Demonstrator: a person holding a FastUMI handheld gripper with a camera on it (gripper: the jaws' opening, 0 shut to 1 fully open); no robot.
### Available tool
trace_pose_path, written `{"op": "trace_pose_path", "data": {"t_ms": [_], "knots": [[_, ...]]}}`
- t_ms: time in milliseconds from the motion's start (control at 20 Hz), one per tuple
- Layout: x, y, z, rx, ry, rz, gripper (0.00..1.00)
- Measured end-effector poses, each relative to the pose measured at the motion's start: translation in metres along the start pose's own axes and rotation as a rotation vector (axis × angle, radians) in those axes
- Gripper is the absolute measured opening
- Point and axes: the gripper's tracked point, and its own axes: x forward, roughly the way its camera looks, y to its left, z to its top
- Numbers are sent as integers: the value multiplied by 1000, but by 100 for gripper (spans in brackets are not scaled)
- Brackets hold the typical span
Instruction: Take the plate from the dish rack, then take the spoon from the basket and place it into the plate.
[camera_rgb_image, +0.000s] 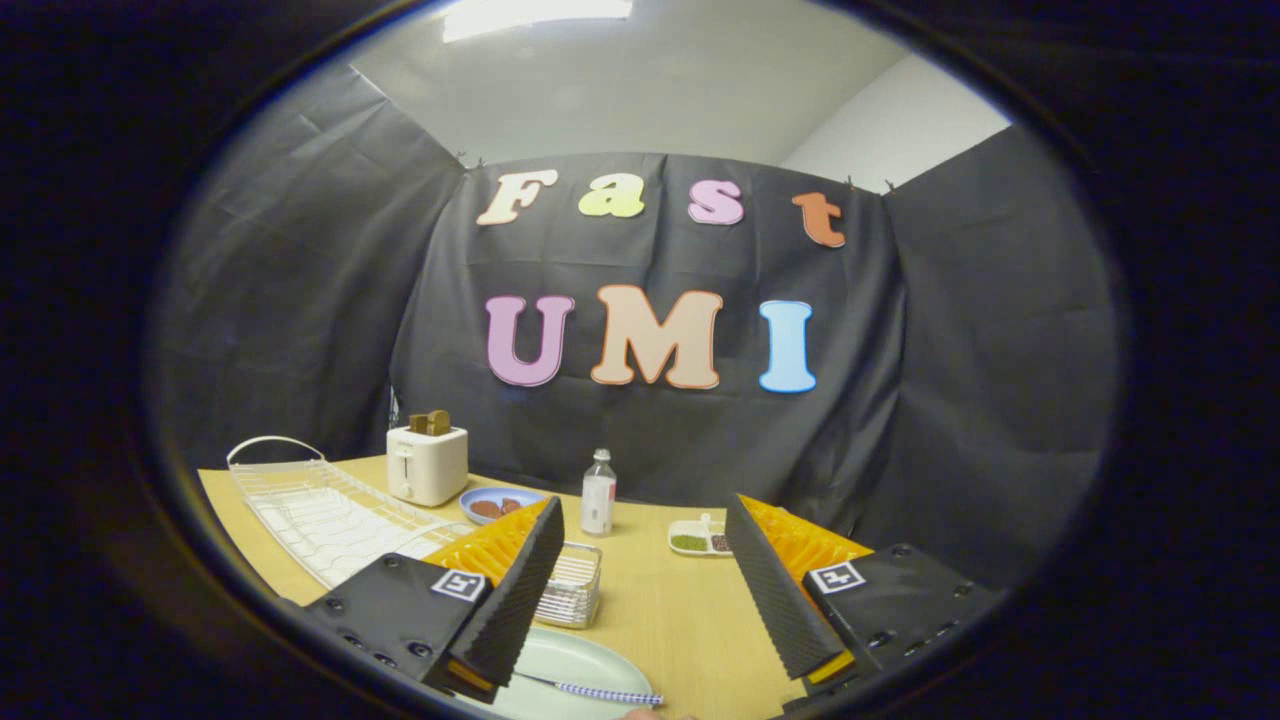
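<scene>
Gripper (640, 655): fingers apart, empty. Plate (570, 665) on table (660, 610), spoon (605, 692) lying across it; likely finished. Withdraw upward, without brushing basket (572, 585).

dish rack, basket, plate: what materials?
Dish rack: white coated wire, going by its thin bars. Basket: bare metal mesh, shiny grid. Plate: pale green, smooth and glossy, ceramic or melamine, unclear which. Gripper fingers open, holding nothing.

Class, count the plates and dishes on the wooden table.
3: a pale green plate between the open fingers, a blue plate beside the white toaster, a white divided dish beyond. Others may be hidden.
</scene>
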Motion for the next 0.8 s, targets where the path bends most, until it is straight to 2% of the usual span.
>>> {"op": "trace_pose_path", "data": {"t_ms": [250,800], "knots": [[-1,-8,7,68,-5,-9,100],[-8,-50,-7,103,42,-140,100]]}}
